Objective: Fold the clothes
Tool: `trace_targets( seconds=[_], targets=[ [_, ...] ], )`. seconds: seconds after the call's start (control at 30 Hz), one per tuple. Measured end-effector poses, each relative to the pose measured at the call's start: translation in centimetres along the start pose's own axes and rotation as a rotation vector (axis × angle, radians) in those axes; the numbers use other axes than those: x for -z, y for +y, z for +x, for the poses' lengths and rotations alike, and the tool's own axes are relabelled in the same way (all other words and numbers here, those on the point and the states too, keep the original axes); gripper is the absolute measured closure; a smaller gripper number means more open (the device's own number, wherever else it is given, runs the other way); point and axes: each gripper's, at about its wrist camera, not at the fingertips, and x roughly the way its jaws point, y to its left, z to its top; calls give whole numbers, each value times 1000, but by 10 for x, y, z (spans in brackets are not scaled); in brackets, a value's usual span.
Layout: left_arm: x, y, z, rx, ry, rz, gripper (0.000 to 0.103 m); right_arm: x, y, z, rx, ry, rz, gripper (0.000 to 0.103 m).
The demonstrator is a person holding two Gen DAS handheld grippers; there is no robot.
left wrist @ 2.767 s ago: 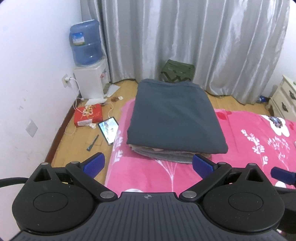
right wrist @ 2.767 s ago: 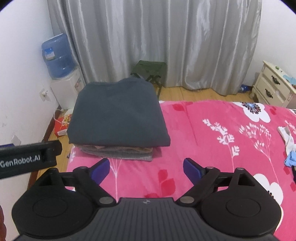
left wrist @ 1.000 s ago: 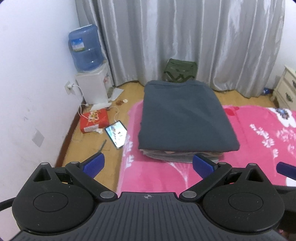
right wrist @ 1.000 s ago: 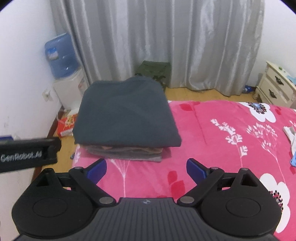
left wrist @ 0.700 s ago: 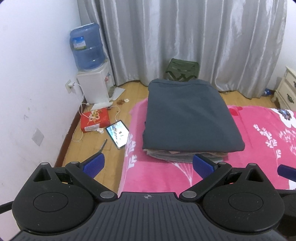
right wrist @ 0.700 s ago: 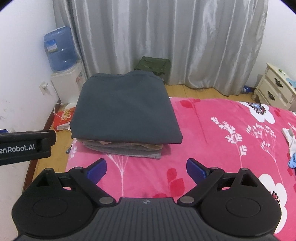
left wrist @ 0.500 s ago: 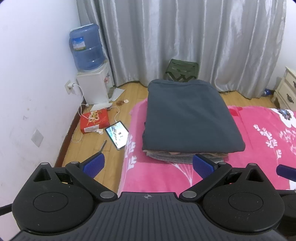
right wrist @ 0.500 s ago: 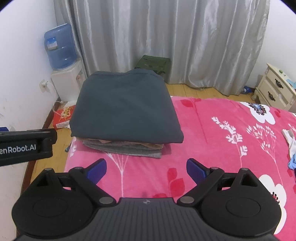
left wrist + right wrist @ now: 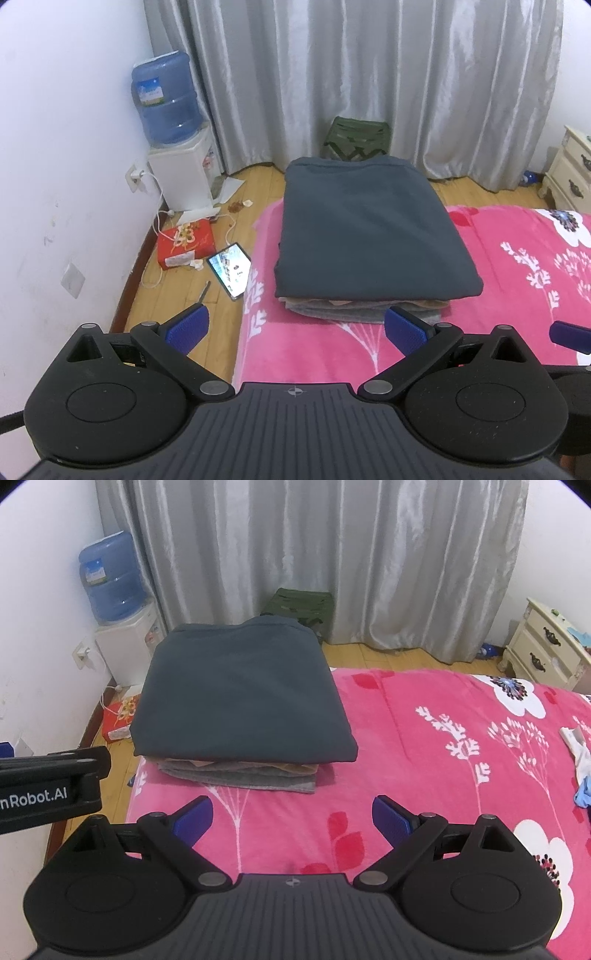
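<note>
In the middle of both views, your stack of folded clothes (image 9: 373, 243) (image 9: 240, 701) sits on the left part of the pink bed (image 9: 517, 295) (image 9: 443, 757). A dark gray piece lies flat on top, with thinner gray and tan ones under it. Your left hand-held gripper (image 9: 295, 328) is spread wide and holds nothing. Your right hand-held gripper (image 9: 291, 814) is spread wide too, also holding nothing. At the upper left of the frame stands a blue water jug (image 9: 164, 99). On the floor at the left lies a lit tablet (image 9: 229, 268).
</note>
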Motion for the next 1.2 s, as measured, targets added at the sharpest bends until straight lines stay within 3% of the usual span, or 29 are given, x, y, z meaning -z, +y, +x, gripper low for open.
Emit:
trace_targets(
  seconds=[1.2],
  targets=[
    [1, 1, -2, -7, 3, -5, 1, 3, 2, 2, 6, 8, -5, 7]
  ],
)
